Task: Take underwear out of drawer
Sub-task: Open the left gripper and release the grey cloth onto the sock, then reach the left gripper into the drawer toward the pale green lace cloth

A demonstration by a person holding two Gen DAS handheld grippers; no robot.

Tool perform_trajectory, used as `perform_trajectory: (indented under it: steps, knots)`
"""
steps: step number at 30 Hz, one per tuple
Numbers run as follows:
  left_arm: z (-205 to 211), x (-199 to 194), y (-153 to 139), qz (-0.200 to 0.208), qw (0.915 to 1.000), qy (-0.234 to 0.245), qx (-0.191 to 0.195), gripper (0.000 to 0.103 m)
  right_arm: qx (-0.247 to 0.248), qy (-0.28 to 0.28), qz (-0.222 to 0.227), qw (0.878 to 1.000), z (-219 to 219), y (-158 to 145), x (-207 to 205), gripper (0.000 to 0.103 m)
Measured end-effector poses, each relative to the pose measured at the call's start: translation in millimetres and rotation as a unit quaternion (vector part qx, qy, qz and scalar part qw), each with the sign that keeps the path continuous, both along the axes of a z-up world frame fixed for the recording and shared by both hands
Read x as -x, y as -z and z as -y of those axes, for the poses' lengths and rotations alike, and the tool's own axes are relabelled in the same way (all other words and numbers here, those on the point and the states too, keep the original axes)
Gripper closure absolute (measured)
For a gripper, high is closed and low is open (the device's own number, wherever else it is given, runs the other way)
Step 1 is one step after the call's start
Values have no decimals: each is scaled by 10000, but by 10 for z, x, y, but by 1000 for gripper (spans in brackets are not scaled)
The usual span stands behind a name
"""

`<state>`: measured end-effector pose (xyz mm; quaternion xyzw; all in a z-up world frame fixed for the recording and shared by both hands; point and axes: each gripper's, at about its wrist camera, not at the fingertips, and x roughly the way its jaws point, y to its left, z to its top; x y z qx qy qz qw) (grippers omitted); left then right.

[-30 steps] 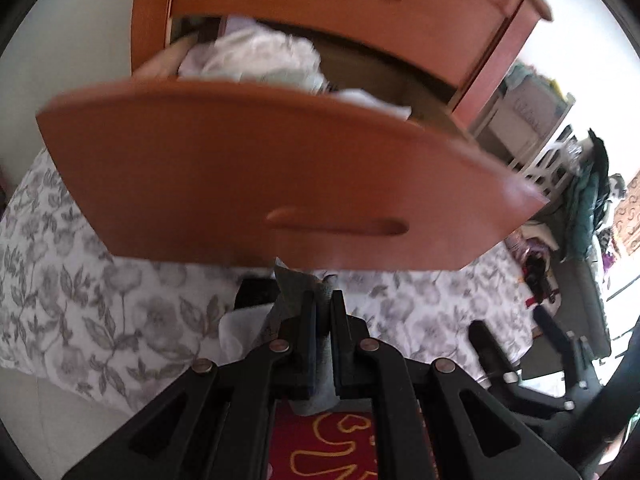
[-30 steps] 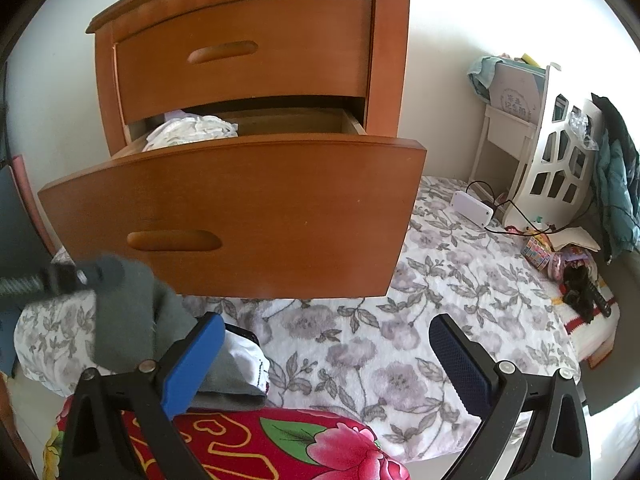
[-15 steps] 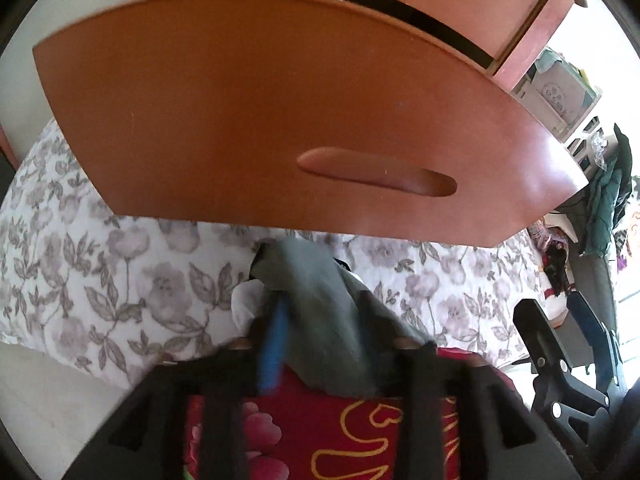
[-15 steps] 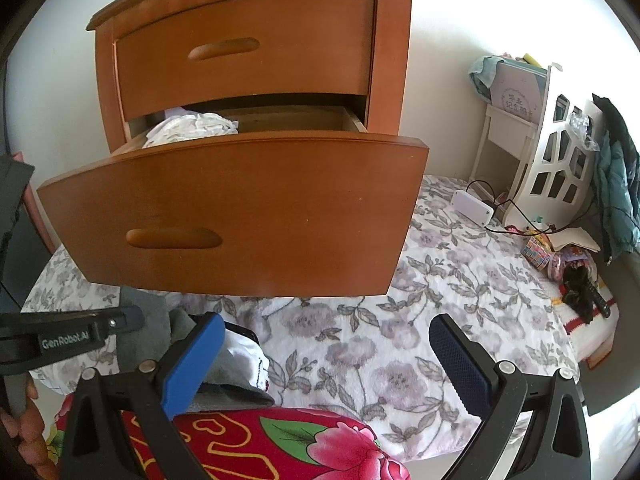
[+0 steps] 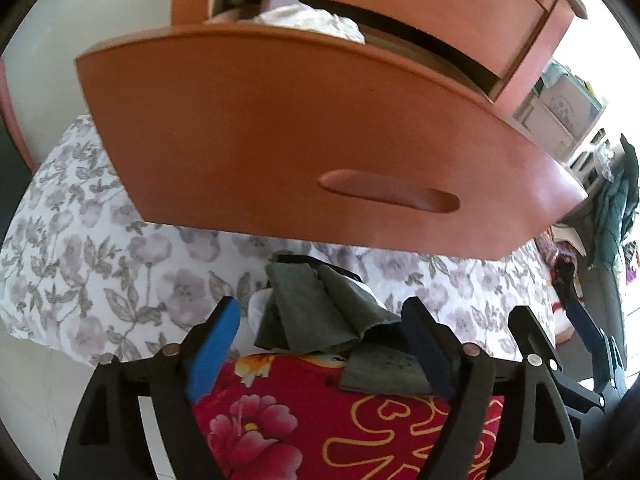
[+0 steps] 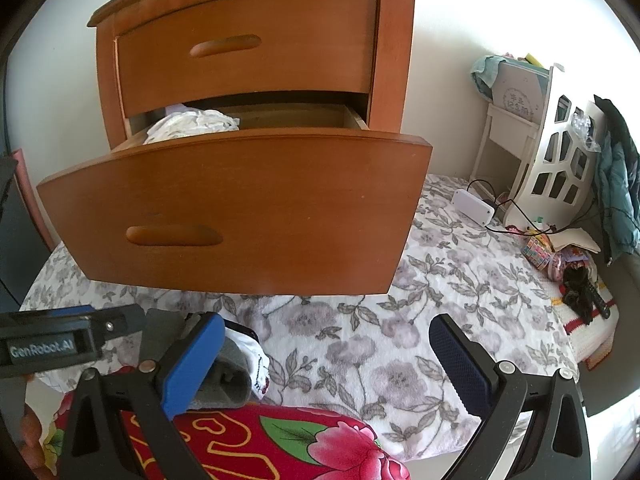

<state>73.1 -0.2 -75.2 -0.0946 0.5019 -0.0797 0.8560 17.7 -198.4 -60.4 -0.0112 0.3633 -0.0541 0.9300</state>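
- Underwear, grey-green, lies crumpled on the flowered bedspread below the pulled-out drawer
- Left gripper of mine hangs over it, jaws spread, holding nothing
- Right gripper likewise gapes, empty
- White cloth sits inside the drawer

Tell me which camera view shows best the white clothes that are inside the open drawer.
The right wrist view: the white clothes show sharply above the drawer front, at the left end. The left wrist view shows the same heap only blurred and from lower.
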Motion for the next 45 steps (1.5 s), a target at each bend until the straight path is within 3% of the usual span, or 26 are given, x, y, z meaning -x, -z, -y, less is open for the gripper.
perform_trajectory:
  steps: [14,20,32,38,45]
  knots:
    - [-76,81,-160,497,9986,-126,-106,2,128,-84,-20,9999,-55,-22,-10,0]
    - [-134,120,-262,657,9976,-192,-58,2,260,-322,6,9991,-163,-79,-47,0]
    - [-415,231,-547,1203,9918,-435,47,1,281,-655,466,9964,-287,-213,-153,0]
    - [-536,263,-717,1312,9901,-325,390,1,336,-812,501,9949,-354,-211,-185,0]
    - [-644,274,-953,1501,9872,-239,492,1,185,-842,579,9946,-324,-182,-185,0]
